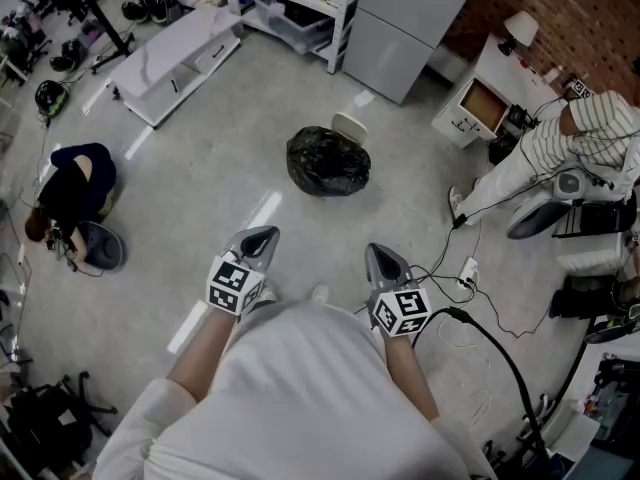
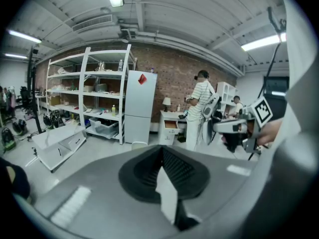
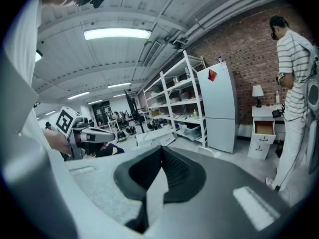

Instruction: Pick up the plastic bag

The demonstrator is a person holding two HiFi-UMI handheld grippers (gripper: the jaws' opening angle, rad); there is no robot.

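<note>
Grey floor [image 1: 200,193] bears the plastic bag [image 1: 328,161] in head view only — left claw [image 1: 262,236] and right claw [image 1: 380,253] closed, empty.

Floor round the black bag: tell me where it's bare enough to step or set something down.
Bare: the stretch from the bag to the left gripper and right gripper, and the wide patch between bag and crouching person. Crowded: right of the right gripper, cables and a power strip; a white object sits close behind the bag.

Grey concrete floor [image 1: 200,178], brick wall [image 2: 174,78], white shelving [image 2: 84,93].
</note>
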